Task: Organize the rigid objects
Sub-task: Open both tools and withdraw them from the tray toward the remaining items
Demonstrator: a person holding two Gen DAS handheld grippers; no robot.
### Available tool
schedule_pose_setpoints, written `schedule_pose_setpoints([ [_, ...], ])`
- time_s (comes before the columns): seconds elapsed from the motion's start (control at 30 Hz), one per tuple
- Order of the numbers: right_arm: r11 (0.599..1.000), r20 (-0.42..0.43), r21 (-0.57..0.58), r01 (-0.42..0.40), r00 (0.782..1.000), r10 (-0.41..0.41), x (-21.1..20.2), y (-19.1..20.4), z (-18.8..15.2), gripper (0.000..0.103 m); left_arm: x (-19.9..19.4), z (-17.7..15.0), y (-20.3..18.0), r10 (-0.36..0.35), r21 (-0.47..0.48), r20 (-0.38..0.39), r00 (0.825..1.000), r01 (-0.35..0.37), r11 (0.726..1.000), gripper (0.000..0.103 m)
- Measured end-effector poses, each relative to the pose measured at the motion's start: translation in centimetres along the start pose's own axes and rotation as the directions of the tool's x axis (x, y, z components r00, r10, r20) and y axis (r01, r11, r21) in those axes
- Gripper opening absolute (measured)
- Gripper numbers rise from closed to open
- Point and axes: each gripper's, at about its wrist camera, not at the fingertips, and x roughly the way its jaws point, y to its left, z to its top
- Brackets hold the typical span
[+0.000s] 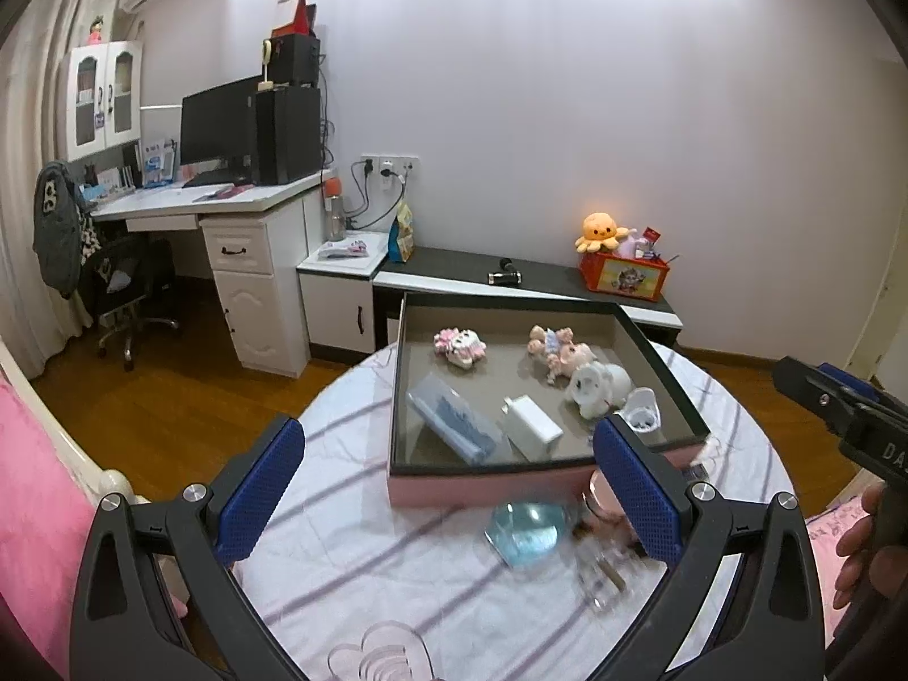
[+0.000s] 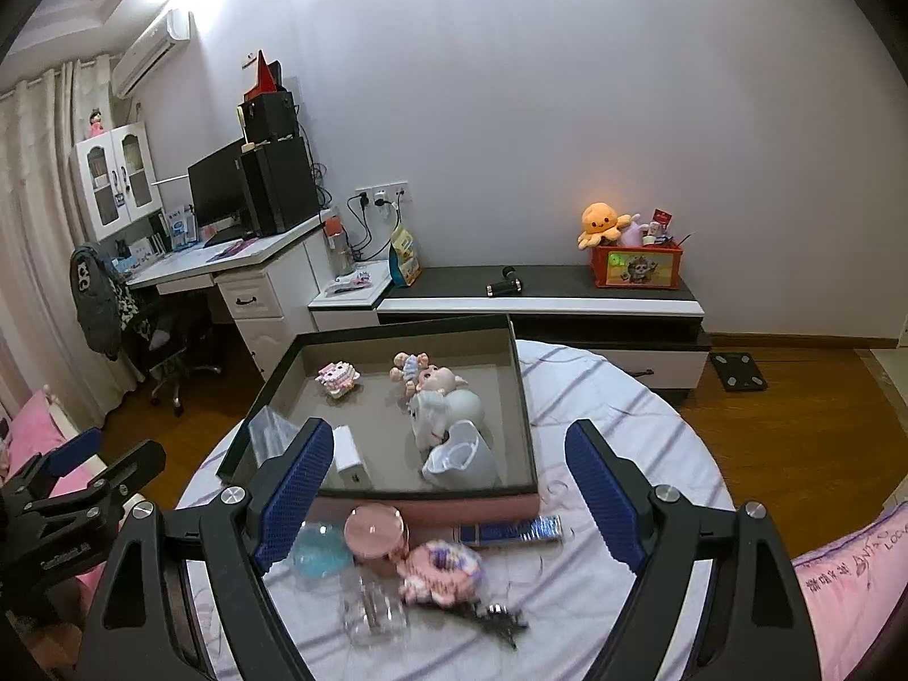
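A pink open box (image 1: 494, 487) (image 2: 513, 391) stands on the round striped table (image 1: 352, 545) (image 2: 596, 584). In it lie small figurines (image 2: 428, 377), a white elephant toy (image 1: 598, 386), a white charger (image 1: 530, 425), a clear case (image 1: 457, 417) and a white cup (image 2: 459, 457). In front of the box lie a blue disc (image 1: 528, 530) (image 2: 320, 553), a pink-lidded jar (image 2: 375, 530), a clear bottle (image 2: 374, 610), a pink knitted item (image 2: 442, 570) and a blue tube (image 2: 511, 530). My left gripper (image 1: 448, 488) is open and empty. My right gripper (image 2: 448, 488) is open and empty above these items.
A low black-topped cabinet (image 2: 539, 289) with an orange toy crate (image 2: 635, 264) runs along the back wall. A white desk (image 1: 227, 198) with a monitor stands at the left. Pink bedding (image 2: 851, 584) borders the table on both sides.
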Motion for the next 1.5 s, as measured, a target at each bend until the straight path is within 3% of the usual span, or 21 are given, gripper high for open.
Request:
schedule_pose_setpoints([
  [0.77, 1.000, 0.003, -0.026, -0.011, 1.000, 0.011, -7.0, 0.9, -5.3, 0.085, -6.2, -6.1, -0.5, -0.021, -0.019, -0.040, 0.999, 0.020, 1.000, 0.103],
  [1.5, 1.000, 0.012, -0.009, -0.003, 1.000, 0.003, -8.2, 0.2, -5.8, 0.085, -7.7, -6.3, -1.2, -0.030, -0.016, -0.018, 0.999, 0.030, 0.999, 0.103],
])
